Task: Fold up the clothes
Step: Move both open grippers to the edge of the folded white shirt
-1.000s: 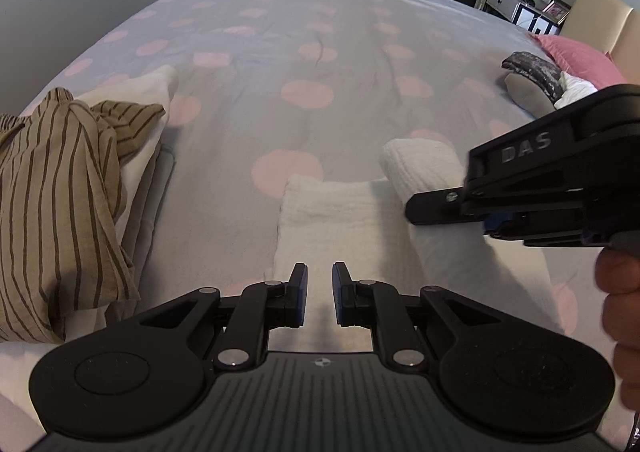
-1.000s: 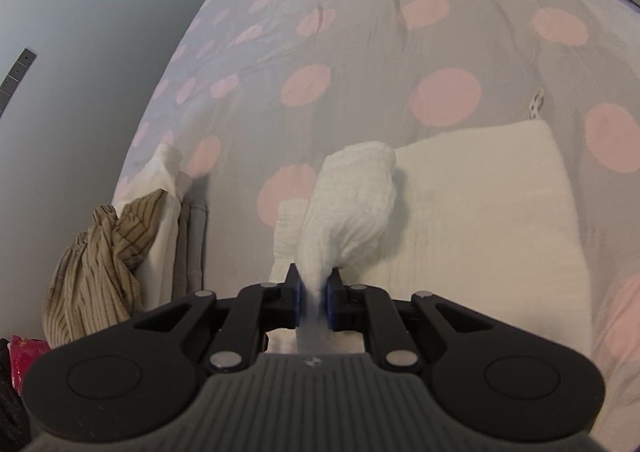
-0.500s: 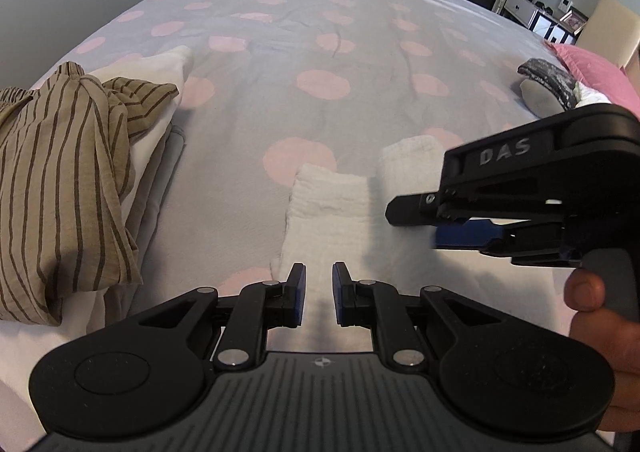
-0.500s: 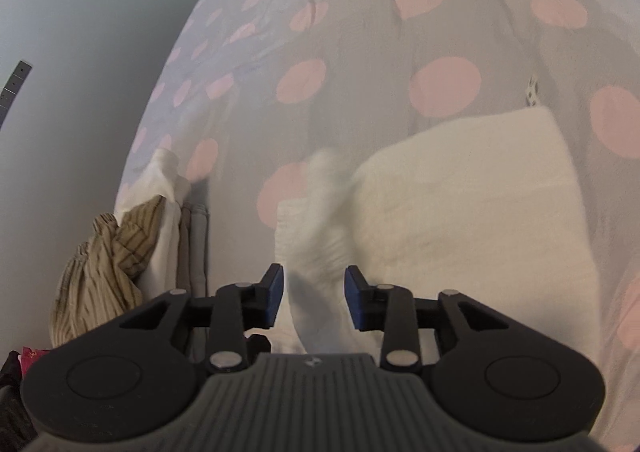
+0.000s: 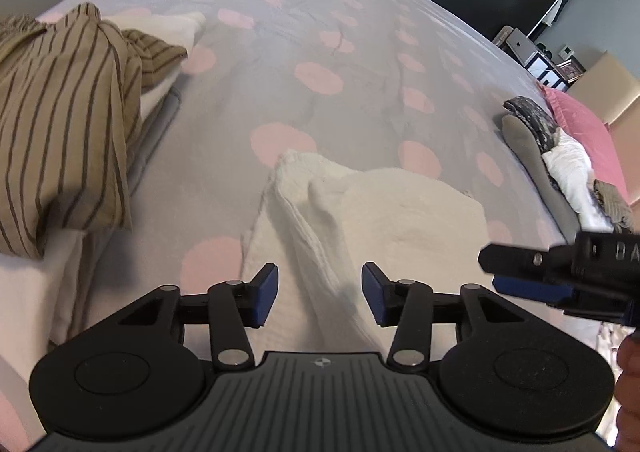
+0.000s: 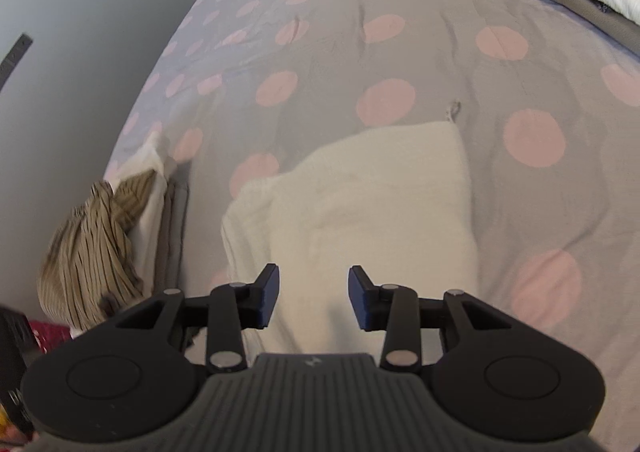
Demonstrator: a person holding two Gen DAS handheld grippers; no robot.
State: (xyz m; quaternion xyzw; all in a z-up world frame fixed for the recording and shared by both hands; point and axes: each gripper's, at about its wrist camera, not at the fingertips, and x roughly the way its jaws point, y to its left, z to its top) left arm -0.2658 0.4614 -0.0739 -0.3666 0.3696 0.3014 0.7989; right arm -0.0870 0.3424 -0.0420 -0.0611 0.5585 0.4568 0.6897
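A white folded cloth (image 5: 384, 219) lies on the grey bedspread with pink dots (image 5: 312, 51); it also shows in the right wrist view (image 6: 372, 203). Its left edge stands up in a loose ridge. My left gripper (image 5: 319, 295) is open, just above the cloth's near left part, holding nothing. My right gripper (image 6: 313, 298) is open and empty above the cloth's near edge. The right gripper also shows at the right edge of the left wrist view (image 5: 560, 276).
A brown striped garment (image 5: 60, 123) lies crumpled on a stack of folded pieces at the bed's left edge (image 6: 92, 248). A pile of folded clothes (image 5: 560, 155) and a pink pillow (image 5: 584, 123) lie at the far right. A grey wall (image 6: 80, 11) stands on the left.
My right gripper opened and let go of the white cloth's raised end, which dropped onto the cloth. My left gripper opened wider and moved over the cloth. The right gripper drew back to the right.
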